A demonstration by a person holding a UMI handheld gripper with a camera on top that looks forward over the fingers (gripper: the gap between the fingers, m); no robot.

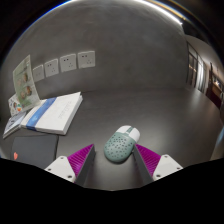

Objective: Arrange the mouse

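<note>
On the grey table, the mouse lies between the spread fingers of the gripper, gaps either side, unheld; a box sits left beyond them

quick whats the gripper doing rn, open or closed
gripper: open, holding nothing; the mouse rests on the table between the fingertips, gaps either side.

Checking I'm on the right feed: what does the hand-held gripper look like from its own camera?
The hand-held gripper shows two angular fingers with light grey or white outer shells. Each carries a magenta pad on its inner face, with a finely ridged look. No cables, markings or sleeve are visible.
</note>
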